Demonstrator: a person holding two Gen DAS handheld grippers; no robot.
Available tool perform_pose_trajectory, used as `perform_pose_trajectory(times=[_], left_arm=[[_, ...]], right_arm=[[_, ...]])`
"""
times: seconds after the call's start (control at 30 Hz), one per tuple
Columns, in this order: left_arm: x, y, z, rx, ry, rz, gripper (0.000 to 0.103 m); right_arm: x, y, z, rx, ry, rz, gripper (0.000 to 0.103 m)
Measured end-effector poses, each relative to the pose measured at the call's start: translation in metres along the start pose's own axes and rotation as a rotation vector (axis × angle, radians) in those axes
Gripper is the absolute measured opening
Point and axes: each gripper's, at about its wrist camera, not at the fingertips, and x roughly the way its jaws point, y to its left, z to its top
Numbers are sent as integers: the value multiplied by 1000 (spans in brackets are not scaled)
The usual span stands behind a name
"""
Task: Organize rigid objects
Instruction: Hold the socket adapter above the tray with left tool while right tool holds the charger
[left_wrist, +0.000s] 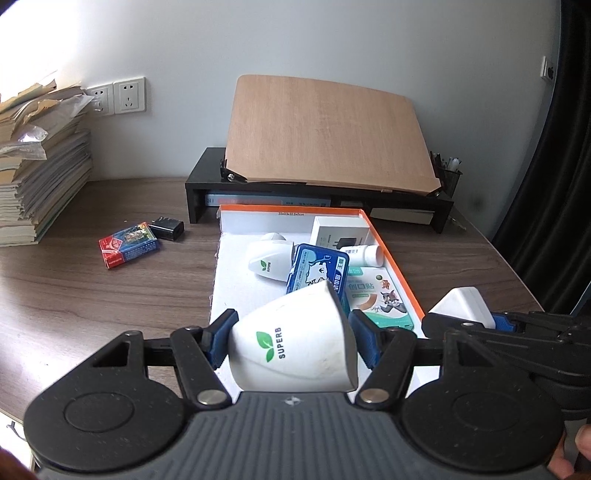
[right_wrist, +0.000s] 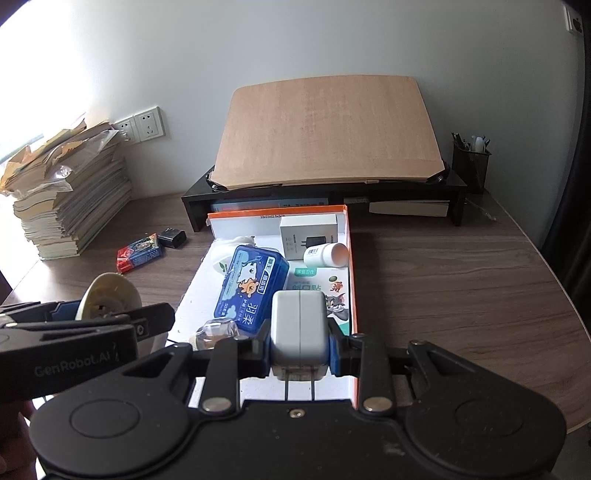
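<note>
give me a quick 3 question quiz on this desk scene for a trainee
1. True or false: the left gripper is shut on the white SUPERB cup.
2. What does the right gripper hold? A) white charger plug B) pill bottle C) card pack
3. Name the two things on the desk left of the orange-rimmed box.

Key
1. True
2. A
3. The red and blue card pack and the black adapter
</note>
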Motion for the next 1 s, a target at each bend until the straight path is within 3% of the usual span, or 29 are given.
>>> perform_pose_trajectory(times=[1.0], left_arm=[[15, -3, -5, -18, -2, -1, 67]], right_arm=[[8, -8, -7, 31, 9, -24, 35]])
